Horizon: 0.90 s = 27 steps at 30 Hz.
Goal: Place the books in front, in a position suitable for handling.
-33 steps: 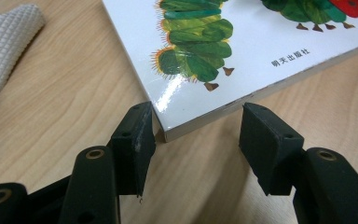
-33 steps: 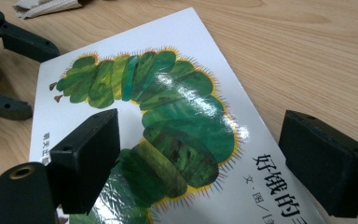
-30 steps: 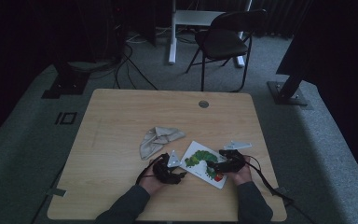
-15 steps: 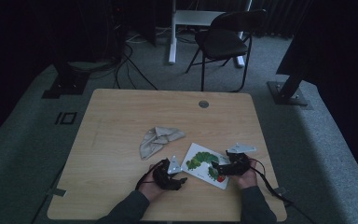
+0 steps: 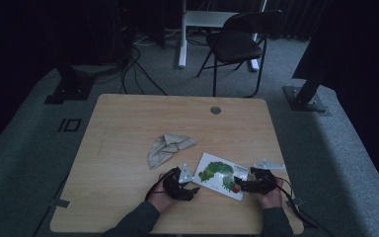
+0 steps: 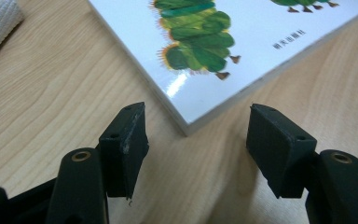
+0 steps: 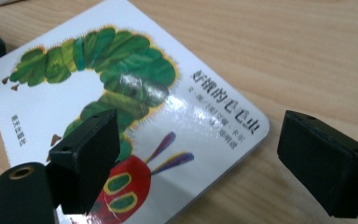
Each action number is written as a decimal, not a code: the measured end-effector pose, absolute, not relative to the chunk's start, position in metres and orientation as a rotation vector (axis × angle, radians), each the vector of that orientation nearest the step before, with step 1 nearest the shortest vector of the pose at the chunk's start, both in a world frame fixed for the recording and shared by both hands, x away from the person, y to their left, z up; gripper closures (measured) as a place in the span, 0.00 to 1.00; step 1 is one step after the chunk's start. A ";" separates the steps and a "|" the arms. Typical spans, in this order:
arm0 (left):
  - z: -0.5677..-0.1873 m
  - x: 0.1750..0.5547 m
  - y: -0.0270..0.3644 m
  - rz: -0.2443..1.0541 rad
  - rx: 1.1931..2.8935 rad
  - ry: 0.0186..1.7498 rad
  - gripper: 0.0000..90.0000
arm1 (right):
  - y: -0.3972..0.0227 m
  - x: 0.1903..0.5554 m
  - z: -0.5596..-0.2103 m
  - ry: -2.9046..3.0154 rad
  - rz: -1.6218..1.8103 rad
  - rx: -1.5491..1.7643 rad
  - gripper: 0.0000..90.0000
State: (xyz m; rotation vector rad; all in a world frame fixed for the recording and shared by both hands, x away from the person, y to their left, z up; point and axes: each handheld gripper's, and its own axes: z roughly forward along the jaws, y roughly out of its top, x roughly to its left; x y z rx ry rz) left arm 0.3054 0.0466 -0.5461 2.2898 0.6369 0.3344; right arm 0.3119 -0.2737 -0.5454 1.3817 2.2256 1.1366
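One book [image 5: 221,175], one cloth [image 5: 167,148], two grippers — left gripper [image 5: 193,188], right gripper [image 5: 239,186] — one chair [image 5: 239,42].

Crumpled beige cloth [image 5: 167,147] lies mid-table, corner of it also at top left of left gripper view. Wood table [image 5: 128,123] w/ round grommet hole [image 5: 215,110] near far edge. Black folding chair [image 5: 237,44] on grey carpet behind table, cables [image 5: 138,64] trailing nearby.
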 end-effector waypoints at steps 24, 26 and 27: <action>-0.548 0.303 0.067 0.307 2.262 0.670 0.44 | -0.248 0.327 -0.550 2.327 1.213 1.305 0.14; -0.548 0.301 0.070 0.307 2.264 0.673 0.44 | -0.245 0.329 -0.550 2.343 1.231 1.289 0.14; -0.548 0.300 0.072 0.308 2.264 0.675 0.45 | -0.245 0.329 -0.551 2.348 1.236 1.287 0.14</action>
